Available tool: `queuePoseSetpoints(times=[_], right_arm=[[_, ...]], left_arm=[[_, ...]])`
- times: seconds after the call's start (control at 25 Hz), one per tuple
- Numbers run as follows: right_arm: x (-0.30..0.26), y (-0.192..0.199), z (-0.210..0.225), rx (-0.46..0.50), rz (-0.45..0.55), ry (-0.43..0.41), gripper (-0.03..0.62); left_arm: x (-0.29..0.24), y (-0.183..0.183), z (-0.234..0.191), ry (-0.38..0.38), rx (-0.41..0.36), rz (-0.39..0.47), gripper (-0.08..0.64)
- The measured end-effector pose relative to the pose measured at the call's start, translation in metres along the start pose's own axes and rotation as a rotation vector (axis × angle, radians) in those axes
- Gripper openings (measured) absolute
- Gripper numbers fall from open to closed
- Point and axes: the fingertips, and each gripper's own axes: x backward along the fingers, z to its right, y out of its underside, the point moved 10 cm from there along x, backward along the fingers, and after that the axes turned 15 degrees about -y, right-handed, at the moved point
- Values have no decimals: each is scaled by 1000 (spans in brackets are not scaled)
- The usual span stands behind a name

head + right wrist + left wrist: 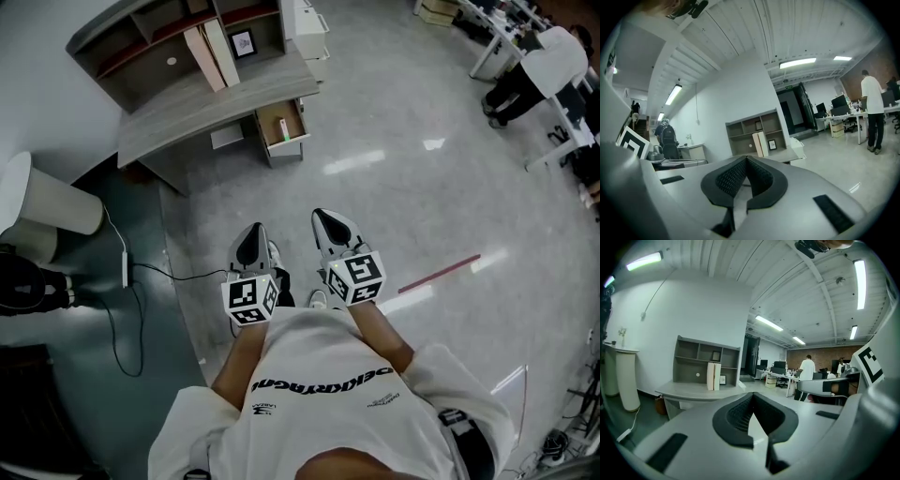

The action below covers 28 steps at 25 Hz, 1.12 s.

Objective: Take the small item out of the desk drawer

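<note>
The person stood on the open floor well short of the desk [211,105], which sat at the far left against the wall. Both tools were held close to the chest and pointed roughly level towards it, most likely a carrying pose for the walk over. The left gripper [251,242] had its jaws closed tip to tip with nothing between the pads. The right gripper [330,227], just beside it, was likewise pressed fully together and empty. With nothing to hold yet, closed jaws probably kept the tips tucked in. The drawer [286,146] hung pulled out under the desk's right end, so its inside lay open from above. A small item [284,125] rested in it, too small from here to identify. Two pale binders [214,52] stood on the desktop in front of the shelf unit. I judged the task barely begun: the approach came first, then one gripper would need to open above the drawer.
</note>
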Motion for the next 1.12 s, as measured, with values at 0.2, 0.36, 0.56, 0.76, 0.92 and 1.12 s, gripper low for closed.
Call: queuePoseSetpoints(times=[0.2,0.36,0.56,0.76,0.92,1.12], right_arm=[[-23,7,14,0,-21,-15,32],[-54,-1,34,10,-31,-7,32],[-100,-19,66,46,28,40,32],[-175,-46,113,38,29,65,32],[-229,-67,141,29,27,90,32],[-284,-82,171,21,13,114,32]], left_arm=[[-26,10,-3,13,6,-11,15],[-67,6,-14,24,7,-9,15],[-137,-7,-35,31,31,-10,15],[-226,-30,-59,63,35,-25,15],[-287,-55,-73,99,27,-24,15],[-354,-74,-88,144,17,-39,15]])
